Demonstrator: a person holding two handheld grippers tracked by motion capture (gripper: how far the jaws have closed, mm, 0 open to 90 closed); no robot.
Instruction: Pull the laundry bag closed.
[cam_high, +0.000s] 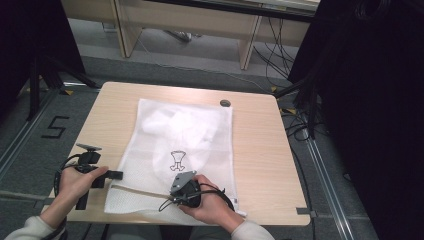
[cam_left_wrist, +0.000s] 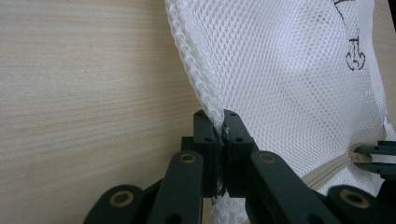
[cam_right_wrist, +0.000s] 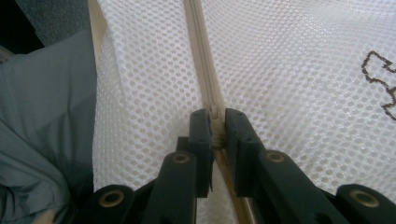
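Around the wooden table
A small dark round cap is lying near its far edge; black cables are trailing over the floor behind.

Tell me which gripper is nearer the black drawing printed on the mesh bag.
Right. The right gripper clamps the zipper just below the drawing; the left gripper pinches the mesh bag at its left edge, farther away.

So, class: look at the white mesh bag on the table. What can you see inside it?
Through the mesh bag a pale, crumpled white item shows in the upper half, probably cloth. What exactly it is, and whether anything lies beneath it, stays hidden by the mesh.
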